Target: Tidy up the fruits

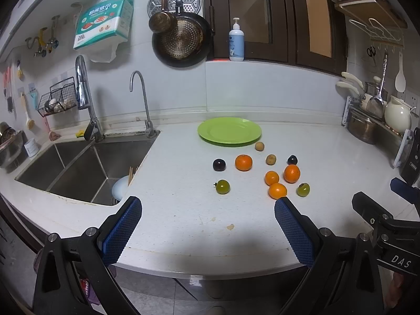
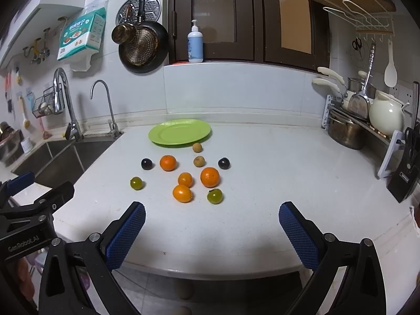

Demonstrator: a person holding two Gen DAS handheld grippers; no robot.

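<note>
Both of mine hang at the table's point(image 2: 262, 162) near edge, left gripper point(image 1: 208, 218) and right gripper point(image 2: 212, 221) spread wide, nothing held. Fruits lie loose mid-table: oranges point(image 2: 209, 177), dark plums point(image 2: 224, 163), green ones point(image 2: 214, 196), longans point(image 2: 199, 161). The green plate point(image 2: 179, 132) waits at the far edge, bare, likely their destination. The left view alone shows the sink point(image 1: 86, 168) basin holding a bowl point(image 1: 119, 187).

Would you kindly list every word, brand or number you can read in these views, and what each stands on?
"DAS": on the right gripper body.
"GenRobot.AI": on the left gripper body.
"200": on the hanging tissue pack; its Chinese heading is too blurred.
Soap bottle label: too small.
Knife block badge: unreadable.
</note>
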